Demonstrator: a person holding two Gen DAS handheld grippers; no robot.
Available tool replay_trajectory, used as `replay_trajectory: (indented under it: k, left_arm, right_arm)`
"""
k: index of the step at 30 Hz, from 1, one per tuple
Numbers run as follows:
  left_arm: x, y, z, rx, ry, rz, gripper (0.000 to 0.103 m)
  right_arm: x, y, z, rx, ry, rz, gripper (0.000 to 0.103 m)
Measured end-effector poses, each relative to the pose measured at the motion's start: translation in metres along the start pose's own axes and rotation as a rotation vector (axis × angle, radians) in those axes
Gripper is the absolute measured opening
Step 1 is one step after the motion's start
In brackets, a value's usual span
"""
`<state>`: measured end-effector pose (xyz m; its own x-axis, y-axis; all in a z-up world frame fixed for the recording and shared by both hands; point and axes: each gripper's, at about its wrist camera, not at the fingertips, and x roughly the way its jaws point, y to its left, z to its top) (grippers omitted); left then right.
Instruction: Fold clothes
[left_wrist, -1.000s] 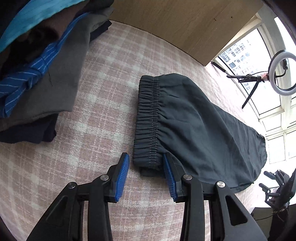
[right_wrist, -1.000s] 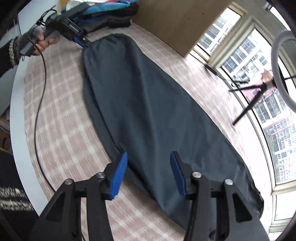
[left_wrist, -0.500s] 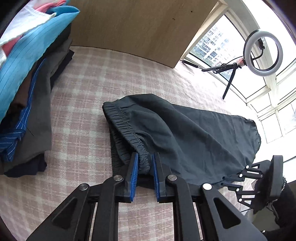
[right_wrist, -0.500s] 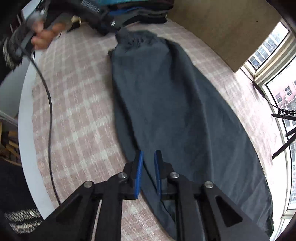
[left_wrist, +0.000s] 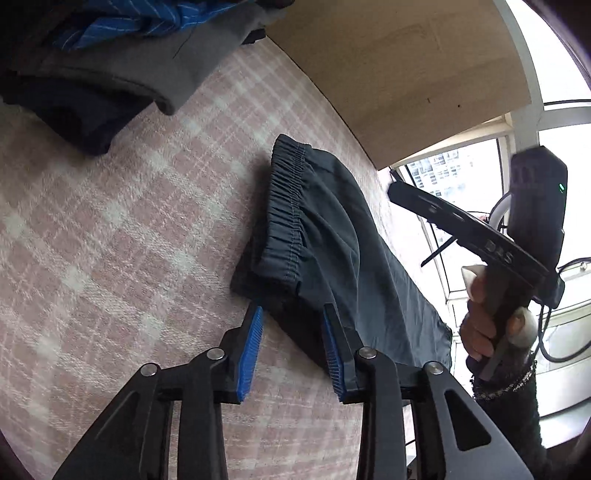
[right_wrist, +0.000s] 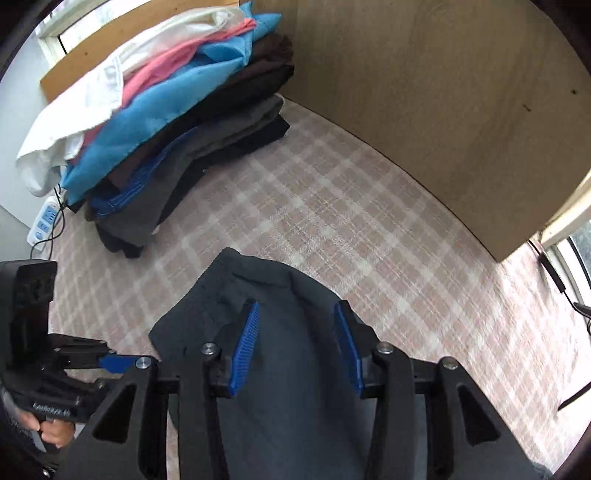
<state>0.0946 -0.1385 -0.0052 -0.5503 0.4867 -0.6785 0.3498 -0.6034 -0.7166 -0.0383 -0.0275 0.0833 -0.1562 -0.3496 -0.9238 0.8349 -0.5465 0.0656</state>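
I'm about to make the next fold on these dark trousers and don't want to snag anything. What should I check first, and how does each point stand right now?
1. Left hand-held gripper free of cloth: ok; jaws opening, pads not pressing the trousers.
2. Right hand-held gripper free of cloth: ok; jaws opening above the fabric, nothing pinched.
3. Trousers doubled over: ok; a layer sticks out under the waistband.
4. Edges lined up: not ok; the lower layer shows beyond the waistband.
5. Clothes pile apart from the trousers: ok; bare checked cover lies between.
6. Far leg ends flat: cannot tell.
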Motion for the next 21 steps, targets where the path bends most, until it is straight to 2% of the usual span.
replay_trajectory:
  k: [3, 5, 6, 7, 12, 14, 15, 16, 17, 20, 21]
  left_arm:
    - [0.007, 0.0, 0.001, -0.016, -0.018, 0.026, 0.039]
    - [0.007, 0.003, 0.002, -0.053, -0.044, 0.025, 0.039]
    - [0.005, 0.004, 0.001, -0.072, -0.066, 0.032, 0.04]
    - [0.003, 0.005, 0.0, -0.09, -0.091, 0.041, 0.041]
    - [0.008, 0.0, 0.0, -0.102, -0.144, 0.051, 0.045]
    - [0.011, -0.004, 0.004, -0.089, -0.161, 0.079, 0.041]
    - [0.013, -0.007, 0.005, -0.082, -0.17, 0.093, 0.032]
    - [0.014, -0.01, 0.006, -0.062, -0.18, 0.105, 0.022]
    - [0.015, -0.013, 0.006, -0.039, -0.192, 0.111, 0.022]
    - [0.016, -0.022, 0.003, 0.031, -0.201, 0.144, 0.02]
    - [0.016, -0.025, 0.001, 0.053, -0.2, 0.155, 0.02]
  right_arm:
    - [0.028, 0.011, -0.015, -0.122, 0.091, -0.01, 0.035]
    - [0.038, 0.016, -0.035, -0.205, 0.148, -0.03, 0.011]
    - [0.037, 0.017, -0.046, -0.233, 0.154, -0.026, 0.01]
    - [0.031, 0.016, -0.054, -0.251, 0.143, -0.013, 0.01]
    - [0.016, 0.004, -0.069, -0.255, 0.21, 0.09, 0.01]
    - [0.003, -0.005, -0.053, -0.244, 0.182, 0.124, 0.01]
    - [-0.003, -0.01, -0.045, -0.239, 0.169, 0.141, 0.01]
    - [-0.009, -0.014, -0.037, -0.233, 0.155, 0.158, 0.012]
    - [-0.014, -0.019, -0.027, -0.221, 0.134, 0.175, 0.02]
    - [-0.023, -0.038, 0.02, -0.151, 0.027, 0.234, 0.034]
    - [-0.018, -0.037, 0.033, -0.164, 0.025, 0.254, 0.038]
